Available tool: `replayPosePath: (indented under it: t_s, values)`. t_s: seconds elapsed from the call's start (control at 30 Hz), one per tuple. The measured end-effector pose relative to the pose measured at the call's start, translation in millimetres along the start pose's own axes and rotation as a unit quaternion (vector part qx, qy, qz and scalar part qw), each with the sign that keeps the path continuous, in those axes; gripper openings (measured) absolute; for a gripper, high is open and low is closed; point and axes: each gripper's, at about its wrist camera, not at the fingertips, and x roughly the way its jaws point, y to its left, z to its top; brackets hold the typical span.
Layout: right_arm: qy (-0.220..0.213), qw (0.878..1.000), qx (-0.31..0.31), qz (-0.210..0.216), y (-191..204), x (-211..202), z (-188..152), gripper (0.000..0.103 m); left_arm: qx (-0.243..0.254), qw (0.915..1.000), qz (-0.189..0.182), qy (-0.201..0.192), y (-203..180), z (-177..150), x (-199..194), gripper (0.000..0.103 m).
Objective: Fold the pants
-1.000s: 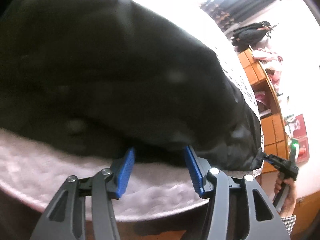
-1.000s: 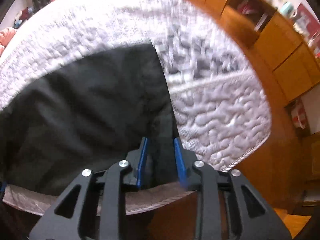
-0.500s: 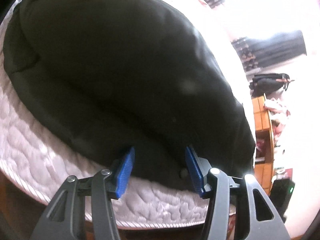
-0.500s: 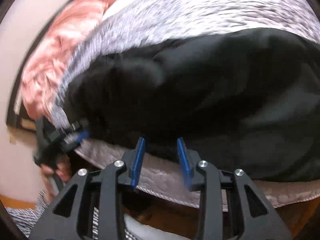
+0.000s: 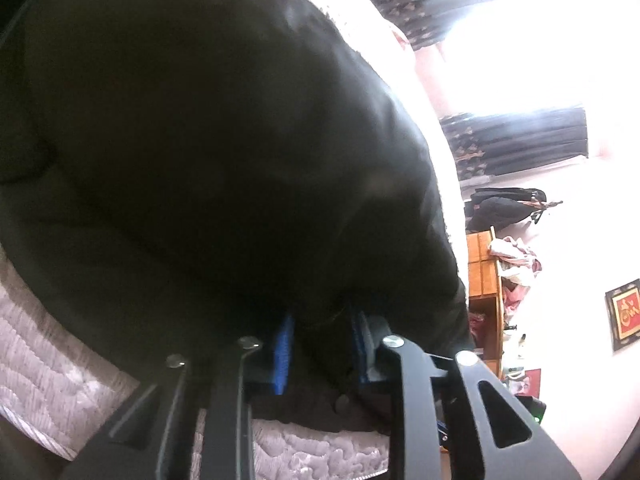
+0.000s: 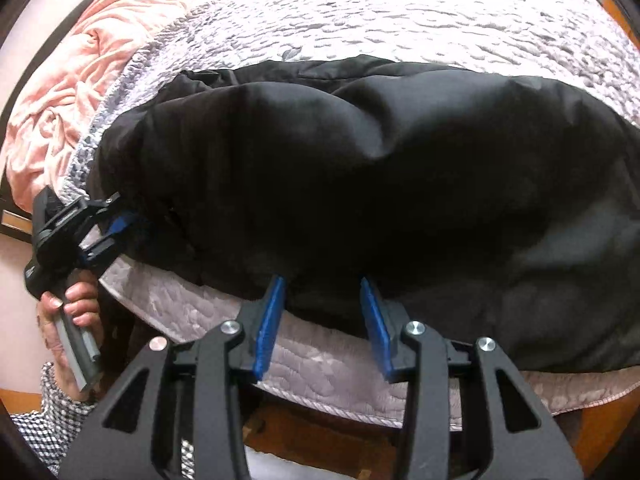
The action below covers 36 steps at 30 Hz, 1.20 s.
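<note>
Black, slightly shiny fabric pants (image 6: 400, 184) lie bunched across the pale grey quilted bed cover (image 6: 400, 12), near its front edge, with a pink crumpled blanket (image 6: 80, 60) behind at the far left end. Left gripper (image 5: 322, 344) is clamped on a fold of the pants at the garment's left end: in the left wrist view dark cloth fills the narrow gap between the blue pads, and the right wrist view shows the same tool (image 6: 116, 226) biting into the fabric edge, with the person's hand (image 6: 68, 312) on its handle. Right gripper (image 6: 324, 320) is spread wide, holding nothing; its tips just meet the near hem, and the cloth sits in front of the pads, not between them. My read: the right side is lining up a grab on the front edge so both ends can lift for a fold. Risks: if the right jaws close where they are, they may pinch only the top layer or catch the bed cover underneath, dragging the cover along. The fabric looks slick and puffed with trapped air, so a shallow bite could slip out mid-lift. The left grab looks small too; pulling hard from that end alone could skew the pile and leave the fold uneven. The front edge sits near the mattress edge, so a dropped corner could slide off.
</note>
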Motion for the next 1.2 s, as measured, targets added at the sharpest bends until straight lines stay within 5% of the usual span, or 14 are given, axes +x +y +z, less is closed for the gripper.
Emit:
replayPosePath:
  t_s: [0.2, 0.47, 0.6, 0.7, 0.9, 1.07, 1.1, 1.2]
  values:
    - [-0.008, 1.0, 0.009, -0.002, -2, -11, 4, 0.04, 0.049, 0.9976, 0.026, -0.041, -7, -36, -34, 0.016]
    - [0.016, 1.0, 0.003, -0.019, -1, 6, 2, 0.04, 0.055, 0.9969, 0.054, -0.017, 12, -30, -31, 0.019]
    - [0.015, 1.0, 0.007, -0.021, -3, 7, 4, 0.04, 0.048, 0.9931, 0.085, -0.065, 10, -8, -50, 0.062]
    - [0.022, 0.999, 0.009, -0.028, -5, 13, 5, 0.039, 0.002, 0.9897, 0.121, -0.076, 27, 14, -53, 0.064]
    - [0.031, 0.999, -0.001, -0.029, -8, 18, 4, 0.039, 0.015, 0.9842, 0.164, -0.065, 42, 27, -45, 0.021]
    - [-0.023, 0.998, -0.058, -0.023, 6, -34, 23, 0.044, 0.055, 0.9656, 0.233, -0.101, 9, 20, -61, 0.016]
    - [-0.033, 0.997, -0.065, -0.018, 9, -42, 30, 0.046, 0.075, 0.9613, 0.239, -0.114, 0, 24, -64, 0.019]
    - [-0.048, 0.994, -0.099, 0.0, 25, -46, 60, 0.049, 0.142, 0.957, 0.223, -0.119, -37, 21, -52, 0.066]
